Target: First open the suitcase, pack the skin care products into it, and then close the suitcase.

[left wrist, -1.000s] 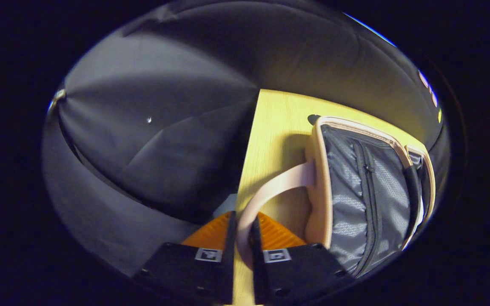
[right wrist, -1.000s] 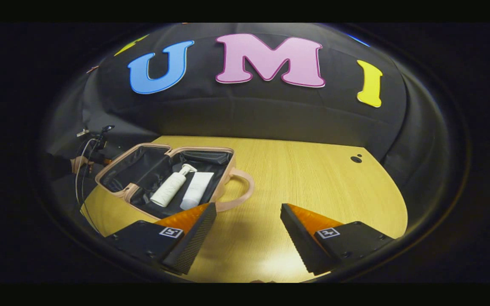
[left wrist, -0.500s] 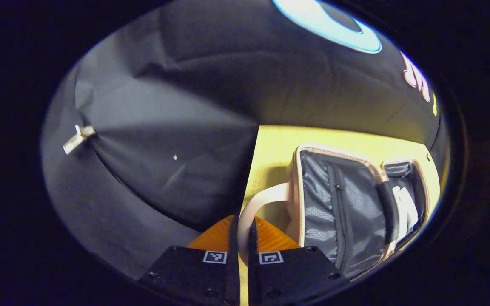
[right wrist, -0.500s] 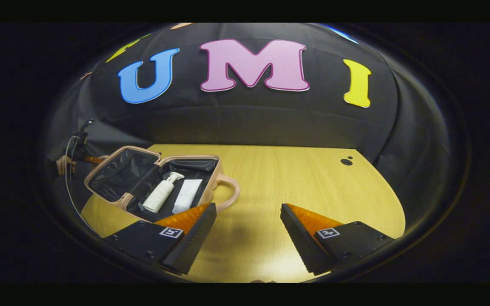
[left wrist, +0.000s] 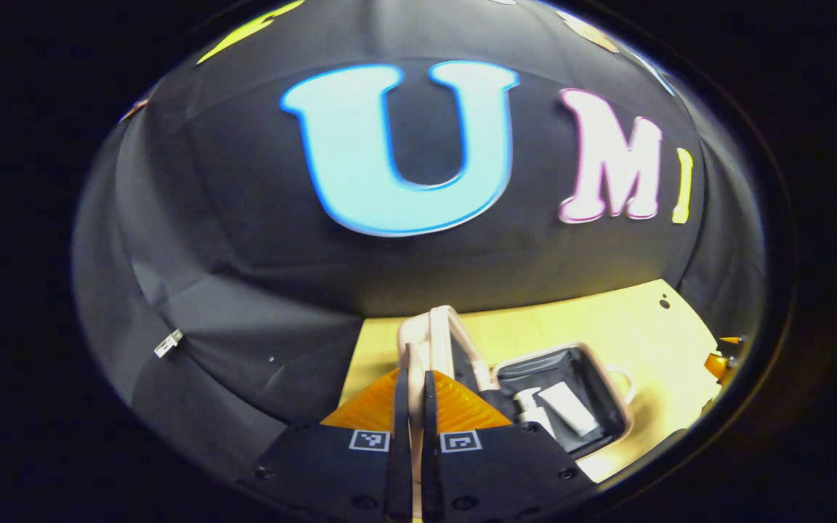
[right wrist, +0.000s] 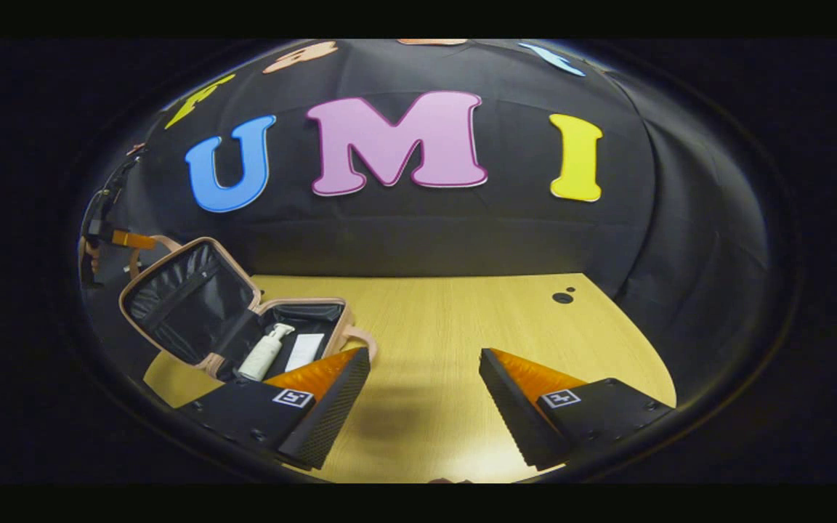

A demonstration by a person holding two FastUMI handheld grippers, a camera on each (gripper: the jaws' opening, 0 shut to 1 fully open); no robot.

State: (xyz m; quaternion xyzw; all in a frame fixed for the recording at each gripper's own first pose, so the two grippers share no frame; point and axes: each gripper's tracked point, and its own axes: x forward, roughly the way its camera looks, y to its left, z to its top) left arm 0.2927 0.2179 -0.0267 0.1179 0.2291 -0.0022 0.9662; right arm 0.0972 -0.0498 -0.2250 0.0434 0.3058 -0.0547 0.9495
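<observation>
1. Left gripper [left wrist: 412, 407]: the two fingers stand almost together, pinching the pale pink strap handle [left wrist: 413, 347] of the raised lid [left wrist: 439, 341]. In the right gripper view the same gripper [right wrist: 117, 238] shows far off at the lid's top edge, with a hand [right wrist: 89, 256] behind it.
2. Right gripper [right wrist: 424, 396]: jaws set wide apart, nothing between them, hovering over bare table just beside the case's near corner.
3. Small pink hard-shell suitcase with dark grey fabric lining [right wrist: 240, 327]: one, lying on the table's left part. Its base [right wrist: 301, 341] rests flat; its lid [right wrist: 187, 299] is tilted up off the table, lining facing the right gripper. A second pink handle [right wrist: 362, 340] sticks out from the base.
4. Skin care products: two, side by side inside the base. One white pump bottle [right wrist: 264, 351] lies beside one white tube [right wrist: 304, 351]; both also appear in the left gripper view, bottle [left wrist: 531, 407] and tube [left wrist: 568, 407].
5. Surface: one light wooden table [right wrist: 462, 327] with a small dark round hole [right wrist: 562, 297] near its far right corner.
6. Room: black cloth booth wall [right wrist: 404, 232] behind and around the table.
</observation>
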